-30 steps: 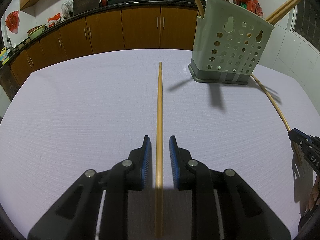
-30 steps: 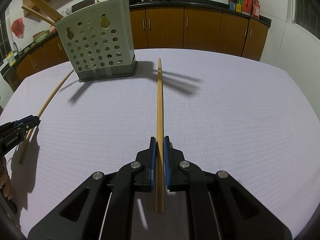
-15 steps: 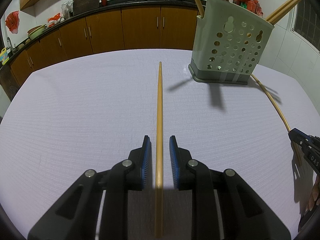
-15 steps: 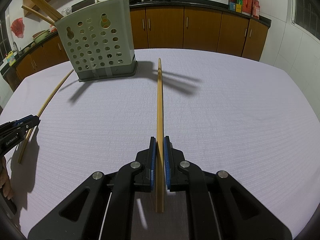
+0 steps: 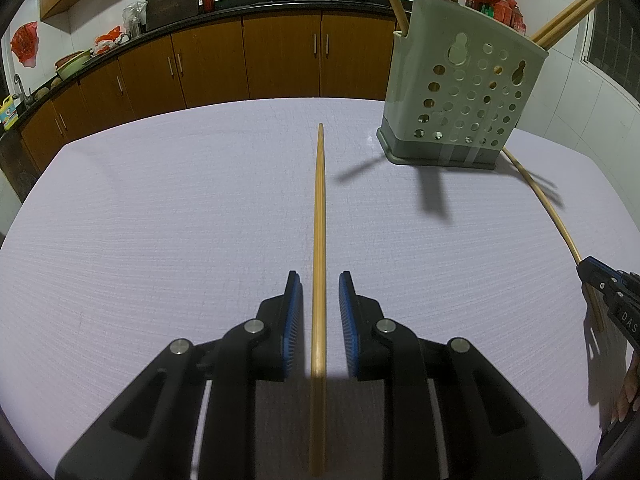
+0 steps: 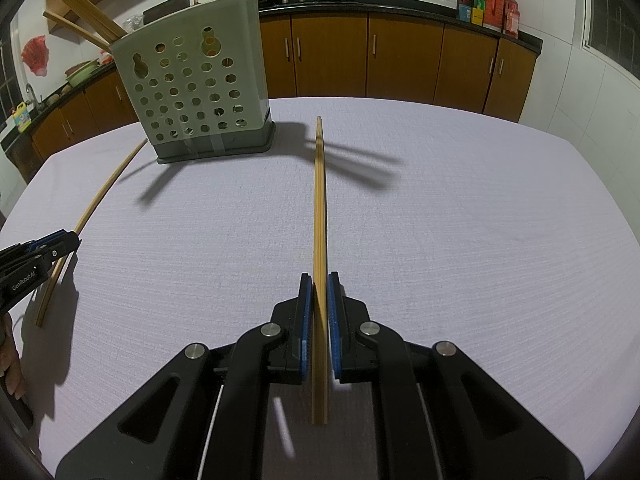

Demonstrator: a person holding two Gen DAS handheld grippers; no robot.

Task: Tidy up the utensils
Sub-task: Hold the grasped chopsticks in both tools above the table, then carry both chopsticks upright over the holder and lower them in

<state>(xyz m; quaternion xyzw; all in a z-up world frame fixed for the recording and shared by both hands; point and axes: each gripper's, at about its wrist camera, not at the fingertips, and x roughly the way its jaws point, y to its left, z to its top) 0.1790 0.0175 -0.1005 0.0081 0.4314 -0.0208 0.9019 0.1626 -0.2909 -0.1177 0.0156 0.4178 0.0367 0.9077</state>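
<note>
While nothing has shifted, your left gripper (image 5: 319,312) straddles its chopstick (image 5: 319,240) ungripped; your right gripper (image 6: 318,304) clamps another chopstick (image 6: 320,216). Far holder (image 5: 460,92) contains chopsticks.

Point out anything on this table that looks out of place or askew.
The holder stands upright, but its chopsticks splay at different angles, some leaning far out. Two loose chopsticks are not yet in it: the right gripper is shut on one, while the other lies between the left gripper's open jaws.
</note>
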